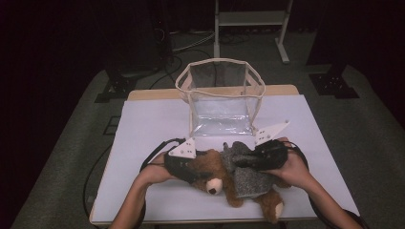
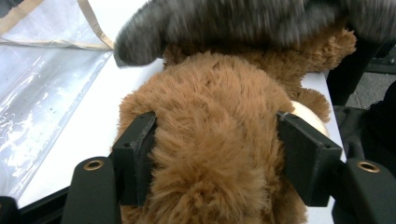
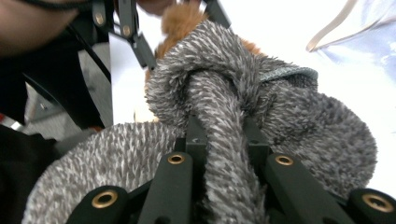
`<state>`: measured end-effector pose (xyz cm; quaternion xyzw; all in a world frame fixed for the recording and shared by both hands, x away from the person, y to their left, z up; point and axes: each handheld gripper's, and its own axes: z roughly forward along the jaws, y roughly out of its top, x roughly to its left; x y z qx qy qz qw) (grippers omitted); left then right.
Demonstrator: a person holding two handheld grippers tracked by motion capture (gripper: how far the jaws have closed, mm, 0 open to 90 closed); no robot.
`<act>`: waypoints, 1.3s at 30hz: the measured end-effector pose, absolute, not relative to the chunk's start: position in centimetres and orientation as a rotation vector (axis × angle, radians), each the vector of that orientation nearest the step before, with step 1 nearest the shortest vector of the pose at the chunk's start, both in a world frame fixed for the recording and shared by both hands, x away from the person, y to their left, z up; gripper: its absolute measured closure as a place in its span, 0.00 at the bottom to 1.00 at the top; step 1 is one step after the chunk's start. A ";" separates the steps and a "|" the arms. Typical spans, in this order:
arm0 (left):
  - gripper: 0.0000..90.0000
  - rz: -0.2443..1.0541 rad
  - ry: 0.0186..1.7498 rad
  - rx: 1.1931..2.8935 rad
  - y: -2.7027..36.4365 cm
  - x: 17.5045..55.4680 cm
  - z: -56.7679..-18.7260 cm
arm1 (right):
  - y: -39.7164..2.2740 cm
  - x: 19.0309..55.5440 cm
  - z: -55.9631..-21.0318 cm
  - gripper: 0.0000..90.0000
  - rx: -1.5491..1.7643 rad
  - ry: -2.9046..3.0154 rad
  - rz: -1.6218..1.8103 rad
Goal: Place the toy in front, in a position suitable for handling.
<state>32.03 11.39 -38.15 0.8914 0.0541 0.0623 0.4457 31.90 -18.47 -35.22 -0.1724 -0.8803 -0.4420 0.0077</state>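
Tightly closed, the right gripper (image 3: 224,135) has a twisted rope of the grey knit garment (image 3: 289,121) pinched between its jaws. The fabric bunches into a knot-like fold just past the tips. By my reading, that narrow pinch is there so the knit can be pulled along or off the toy without catching the fur beneath.

The left gripper (image 2: 217,154) stands with its jaws part-way open, one on either side of the teddy bear (image 2: 210,93). Brown fur brushes both pads, but whether they actually squeeze the plush I cannot tell. Its place looks like a bracing one: it straddles the bear so the toy stays put while the other side tugs at the garment.

Outward from the jaws, the bear lies on the table (image 1: 153,119) on the person's side of the clear bag (image 1: 184,90). It is just in front of the bag's open mouth and apart from it. The grey knit is draped across the bear's body, on the side away from the bag.

The left hand (image 1: 153,172) and right hand (image 1: 292,168) come in from the near side of the bag and meet over the toy. The bag stands upright and open, probably waiting to take something once the clothing is sorted.
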 end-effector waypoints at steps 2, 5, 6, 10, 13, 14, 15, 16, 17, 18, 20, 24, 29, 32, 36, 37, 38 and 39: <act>0.38 0.152 0.142 2.211 11.5 32.0 -38.2 | -19.3 32.1 -34.8 0.86 -0.549 -2.730 -1.411; 0.38 0.146 0.147 2.204 11.6 32.1 -38.4 | -20.6 32.1 -34.1 0.86 -0.582 -2.735 -1.438; 0.38 0.145 0.147 2.204 11.7 32.1 -38.4 | -21.1 32.0 -33.9 0.86 -0.593 -2.740 -1.443; 0.38 0.152 0.144 2.208 11.6 32.1 -38.4 | -23.4 31.6 -33.5 0.85 -0.658 -2.757 -1.445; 0.38 0.155 0.142 2.216 11.6 32.1 -38.3 | -25.5 31.1 -33.4 0.85 -0.711 -2.754 -1.448; 0.38 0.158 0.139 2.220 11.5 32.0 -38.2 | -26.2 30.9 -33.4 0.85 -0.729 -2.754 -1.451; 0.38 0.160 0.136 2.223 11.5 32.0 -38.2 | -26.9 30.7 -33.4 0.85 -0.747 -2.754 -1.453; 0.38 0.160 0.136 2.223 11.5 32.0 -38.2 | -27.6 30.6 -33.4 0.85 -0.762 -2.759 -1.453; 0.38 0.160 0.134 2.224 11.5 32.0 -38.2 | -28.2 30.5 -33.3 0.85 -0.784 -2.759 -1.453; 0.38 0.161 0.130 2.224 11.4 32.0 -38.2 | -28.7 30.4 -33.3 0.85 -0.812 -2.749 -1.454; 0.38 0.162 0.126 2.227 11.4 32.0 -38.2 | -29.3 30.4 -33.4 0.85 -0.847 -2.758 -1.434; 0.38 0.168 0.121 2.231 11.4 32.0 -38.1 | -28.3 30.7 -34.3 0.85 -0.845 -2.796 -1.369; 0.38 0.192 0.097 2.254 11.2 31.6 -37.9 | -24.9 31.5 -35.6 0.85 -0.736 -2.826 -1.308; 0.38 0.187 0.103 2.253 11.2 31.6 -37.9 | -23.5 32.1 -35.4 0.85 -0.698 -2.812 -1.340; 0.38 0.184 0.103 2.251 11.3 31.6 -37.9 | -22.4 32.3 -35.5 0.85 -0.662 -2.813 -1.330; 0.38 0.184 0.101 2.250 11.3 31.6 -37.9 | -22.7 32.2 -35.5 0.85 -0.666 -2.809 -1.327; 0.38 0.183 0.104 2.248 11.3 31.6 -38.0 | -23.1 32.1 -35.5 0.85 -0.682 -2.807 -1.323; 0.38 0.181 0.104 2.246 11.3 31.6 -38.0 | -23.7 31.9 -35.6 0.85 -0.701 -2.802 -1.326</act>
